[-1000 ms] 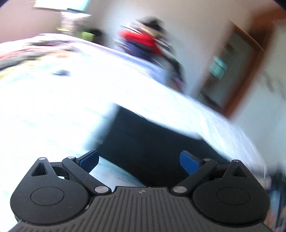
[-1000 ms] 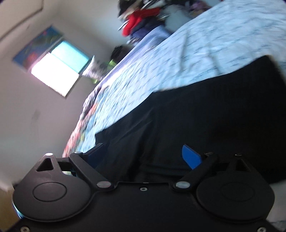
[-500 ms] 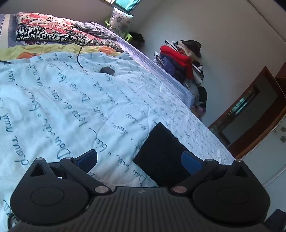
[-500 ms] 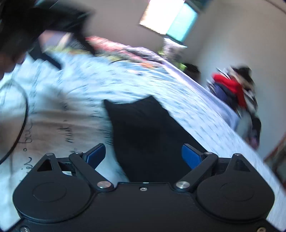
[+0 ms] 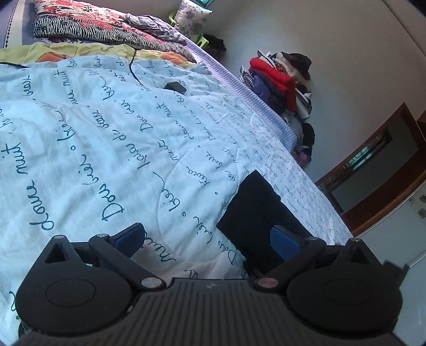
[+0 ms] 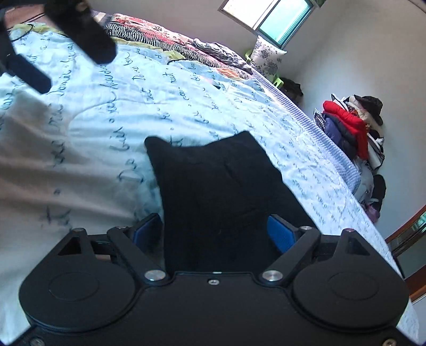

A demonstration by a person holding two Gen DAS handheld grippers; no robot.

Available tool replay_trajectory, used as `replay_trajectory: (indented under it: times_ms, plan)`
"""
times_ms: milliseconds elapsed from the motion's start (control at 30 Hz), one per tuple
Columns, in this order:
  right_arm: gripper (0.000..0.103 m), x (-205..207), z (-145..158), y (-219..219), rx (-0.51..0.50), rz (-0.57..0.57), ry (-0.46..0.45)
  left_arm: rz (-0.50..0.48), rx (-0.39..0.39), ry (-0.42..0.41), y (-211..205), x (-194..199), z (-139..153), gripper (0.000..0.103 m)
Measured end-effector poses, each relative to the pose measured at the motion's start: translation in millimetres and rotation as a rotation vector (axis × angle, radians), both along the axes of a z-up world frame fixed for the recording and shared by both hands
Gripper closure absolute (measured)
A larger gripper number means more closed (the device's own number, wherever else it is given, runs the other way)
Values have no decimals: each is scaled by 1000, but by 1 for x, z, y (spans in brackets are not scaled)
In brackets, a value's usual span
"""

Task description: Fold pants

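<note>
Black pants [image 6: 221, 186] — folded compact, flat on bedspread [image 6: 111, 111]

The folded pants [image 6: 218, 191] lay flat on the bedspread [image 6: 133, 111], which covered the bed, near its foot-end edge. In the right wrist view, the right gripper [image 6: 214, 231] sat directly before the pants, its fingers [image 6: 279, 233] spread to either side of them. In the left wrist view, the left gripper [image 5: 207, 239] was over the bedspread [image 5: 106, 138], with the pants [image 5: 255, 210] ahead and to its right. A small box [image 5: 175, 86] with a cable [image 5: 132, 64] lay farther up the bed. Behind it, blankets [image 5: 93, 24] were heaped at the head, with a pillow [image 5: 193, 18] beyond. A pile of clothes [image 5: 282, 82] stood against the wall past the bed's right side, and a door [image 5: 378, 170] lay further right.
</note>
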State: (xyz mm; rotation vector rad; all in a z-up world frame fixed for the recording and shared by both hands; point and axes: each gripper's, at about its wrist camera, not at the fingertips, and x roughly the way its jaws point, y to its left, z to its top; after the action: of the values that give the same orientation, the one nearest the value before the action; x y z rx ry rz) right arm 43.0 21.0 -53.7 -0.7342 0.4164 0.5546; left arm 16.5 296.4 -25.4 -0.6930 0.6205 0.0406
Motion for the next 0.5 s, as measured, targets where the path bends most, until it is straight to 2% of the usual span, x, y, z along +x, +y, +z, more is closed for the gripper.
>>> replay_trajectory:
  times_ms: [67,100,167,200,267,367,500]
  plan:
    - [17,8,0,6,-5,-9,5,-9,1,-1,0,1,1,1]
    - [36,11,0,6,0,-1,26,-12,1,-3,0,1,1,1]
    - [67,15,1,4,35,4,80,-12,-5,-9,1,1,3,1]
    - [75,12,1,3,45,10,75,-11,-10,-15,2,0,4,1]
    - [81,11,5,-4,105,-5,99,-8,-24,-22,4,0,5,1]
    - [87,22,19,-28,331,-54,207,-27,-95,-18,7,9,4,1]
    - [91,38,30,-71,679,-98,358,-134,-383,-34,6,35,-4,1]
